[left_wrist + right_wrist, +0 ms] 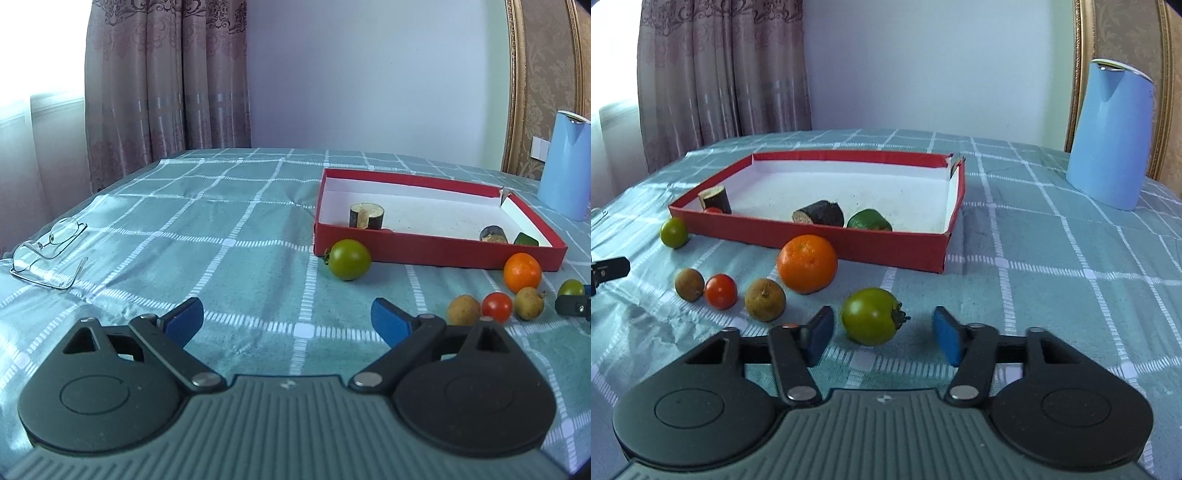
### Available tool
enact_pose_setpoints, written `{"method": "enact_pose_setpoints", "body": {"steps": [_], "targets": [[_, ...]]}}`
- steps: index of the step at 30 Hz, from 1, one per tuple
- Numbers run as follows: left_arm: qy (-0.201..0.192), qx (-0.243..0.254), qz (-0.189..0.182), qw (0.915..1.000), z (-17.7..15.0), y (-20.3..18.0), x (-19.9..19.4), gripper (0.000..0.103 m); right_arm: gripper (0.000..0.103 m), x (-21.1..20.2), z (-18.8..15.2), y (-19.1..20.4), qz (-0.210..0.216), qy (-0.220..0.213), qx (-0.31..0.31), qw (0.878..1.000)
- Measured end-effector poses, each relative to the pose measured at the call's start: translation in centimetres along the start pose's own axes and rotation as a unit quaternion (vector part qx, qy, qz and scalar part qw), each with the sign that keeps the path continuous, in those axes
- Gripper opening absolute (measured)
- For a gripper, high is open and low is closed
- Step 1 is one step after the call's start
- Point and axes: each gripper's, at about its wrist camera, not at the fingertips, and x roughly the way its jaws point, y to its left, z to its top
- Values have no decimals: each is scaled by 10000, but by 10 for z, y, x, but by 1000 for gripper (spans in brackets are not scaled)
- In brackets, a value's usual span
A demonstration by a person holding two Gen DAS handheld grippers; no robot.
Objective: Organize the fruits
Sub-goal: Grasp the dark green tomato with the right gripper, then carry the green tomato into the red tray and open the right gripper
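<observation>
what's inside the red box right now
The red box holds two dark cut chunks, a green piece and something red mostly hidden by the near wall.

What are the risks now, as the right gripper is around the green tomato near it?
1. The green tomato sits between the right gripper pads but off-centre, nearer the left pad; an uneven close may push it aside, and it could roll.
2. Its stem points toward the right pad and might get crushed.
3. A brown fruit and the orange lie close by; a sideways sweep could knock them.
</observation>
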Motion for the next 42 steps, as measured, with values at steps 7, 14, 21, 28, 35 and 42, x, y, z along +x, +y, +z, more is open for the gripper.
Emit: {"method": "enact_pose_setpoints", "body": {"steps": [7,14,21,28,35,42], "targets": [[-36,-8,31,10000,0,0,-1,96,34,2,0,-2,-16,31,89,10000],[-40,-16,41,10000,0,1,-1,96,33,-2,-1,-4,24,-61,163,9998],[-29,-12,65,10000,0,0,-1,96,33,-15,1,-2,115,-337,310,9989],[-5,-36,82,10000,0,0,0,96,33,-20,33,19,373,-570,180,9975],[29,-74,23,10000,0,3,2,96,33,10,69,53,532,-531,-84,9971],[101,-166,-56,9998,1,5,5,95,34,55,85,73,396,-339,-213,9984]]}}
